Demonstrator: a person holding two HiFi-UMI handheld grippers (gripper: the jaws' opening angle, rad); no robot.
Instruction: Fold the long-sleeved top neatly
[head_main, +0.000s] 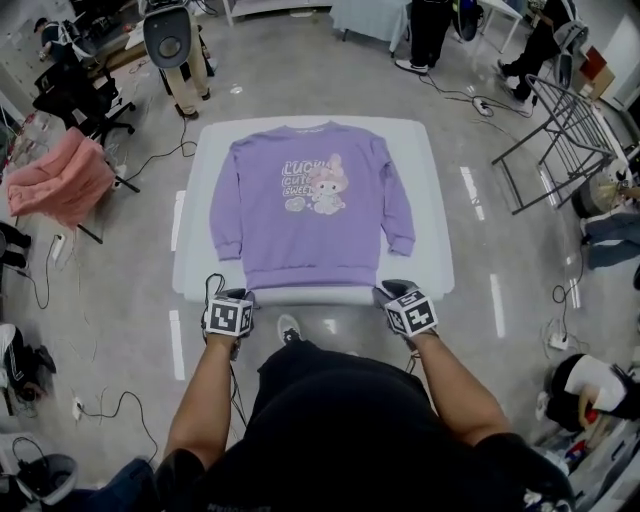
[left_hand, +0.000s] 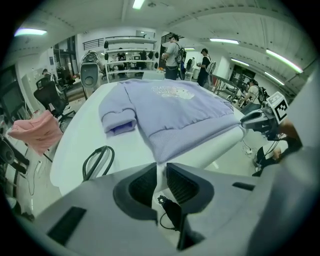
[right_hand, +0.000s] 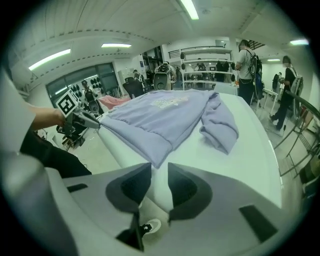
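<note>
Nearest me, my left claw (head_main: 222, 293) and my right claw (head_main: 394, 292) hang at the near edge of the table (head_main: 428, 215). Each has its jaws a little apart with nothing pinched between them. The hem (head_main: 310, 277) of the purple top (head_main: 300, 235) lies just ahead of their tips, one corner before each claw. The top is spread flat and face up, hem toward me. Its sleeves (head_main: 222, 195) run down along the left and right sides of the body, and the collar (head_main: 308, 129) is at the far side. I see no fold in it, so I judge the folding not yet begun. The sleeves and sides have to be turned in, then the body doubled over.
</note>
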